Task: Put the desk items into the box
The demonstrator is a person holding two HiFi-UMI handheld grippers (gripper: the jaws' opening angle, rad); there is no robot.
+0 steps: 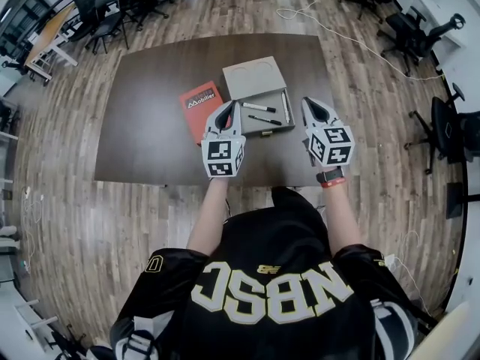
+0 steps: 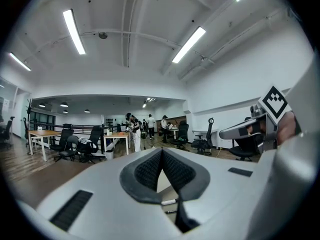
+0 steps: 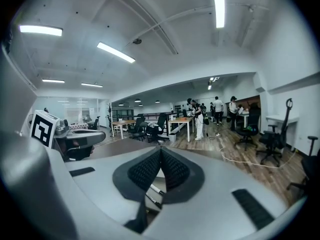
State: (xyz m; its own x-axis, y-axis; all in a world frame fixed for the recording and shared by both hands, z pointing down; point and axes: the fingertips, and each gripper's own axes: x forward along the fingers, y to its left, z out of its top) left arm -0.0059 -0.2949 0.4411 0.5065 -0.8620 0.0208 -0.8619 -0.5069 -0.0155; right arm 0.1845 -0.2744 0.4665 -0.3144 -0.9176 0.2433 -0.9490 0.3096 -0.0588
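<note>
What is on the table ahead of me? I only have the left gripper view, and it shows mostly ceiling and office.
Observer: A grey box lies open in the middle of the table, just beyond both grippers.
Operator: Is anything lying outside it?
Observer: Yes, a red booklet lies flat on the table, right beside the box on its left.
Operator: I can see my right gripper only from the side. Is it carrying anything?
Observer: No. The right gripper has its tongs shut with nothing between them.
</note>
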